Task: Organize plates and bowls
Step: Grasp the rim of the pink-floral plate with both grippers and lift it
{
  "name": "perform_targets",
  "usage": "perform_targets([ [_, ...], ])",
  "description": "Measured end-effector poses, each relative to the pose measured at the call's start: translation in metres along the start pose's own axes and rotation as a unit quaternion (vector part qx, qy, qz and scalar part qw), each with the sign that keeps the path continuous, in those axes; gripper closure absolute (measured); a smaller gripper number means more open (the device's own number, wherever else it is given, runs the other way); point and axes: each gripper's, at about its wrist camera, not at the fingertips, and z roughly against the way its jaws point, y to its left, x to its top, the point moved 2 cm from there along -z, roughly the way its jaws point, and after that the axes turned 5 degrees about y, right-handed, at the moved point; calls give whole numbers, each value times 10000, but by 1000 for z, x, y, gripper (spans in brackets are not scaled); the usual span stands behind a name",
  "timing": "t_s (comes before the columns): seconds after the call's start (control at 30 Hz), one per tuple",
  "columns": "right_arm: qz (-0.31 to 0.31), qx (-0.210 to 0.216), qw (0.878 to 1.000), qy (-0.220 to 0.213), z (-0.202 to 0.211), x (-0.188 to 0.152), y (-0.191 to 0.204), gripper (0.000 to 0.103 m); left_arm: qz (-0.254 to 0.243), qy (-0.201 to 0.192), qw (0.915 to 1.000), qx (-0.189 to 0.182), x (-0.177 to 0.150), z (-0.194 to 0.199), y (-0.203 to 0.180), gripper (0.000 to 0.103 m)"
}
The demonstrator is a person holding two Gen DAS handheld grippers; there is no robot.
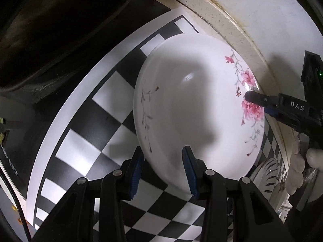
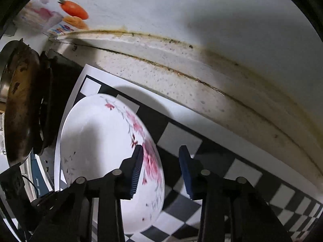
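A white plate with pink flowers (image 1: 193, 109) lies on the black-and-white checkered mat (image 1: 84, 121). My left gripper (image 1: 162, 169) is open, its jaws astride the plate's near rim without closing on it. My right gripper (image 2: 160, 169) is open too, its jaws astride the flowered rim of the same plate (image 2: 97, 141). In the left wrist view the right gripper's fingers (image 1: 256, 97) reach over the plate's far flowered edge. Another patterned dish (image 1: 266, 171) shows partly at the lower right.
A speckled counter ledge (image 2: 181, 70) and white wall run behind the mat. A dark, stained pan (image 2: 22, 104) sits on a stove at the left. Orange vegetable decorations (image 2: 74, 10) are on the wall. A gloved hand (image 1: 296, 165) holds the right gripper.
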Motion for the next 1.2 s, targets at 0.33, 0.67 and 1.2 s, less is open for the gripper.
perform_targets([
  [0.33, 371, -9, 9993, -102, -1, -5, 20, 83, -469, -270, 9979, 353, -3, -3, -16, 70],
  [0.67, 338, -24, 9990, -308, 33, -50, 9, 88, -823, -429, 9951, 348, -27, 20, -35, 70],
  [1.2, -404, 181, 9905, -1302, 136, -176, -22, 88, -1900, -668, 9795, 79, -87, 83, -93, 70],
])
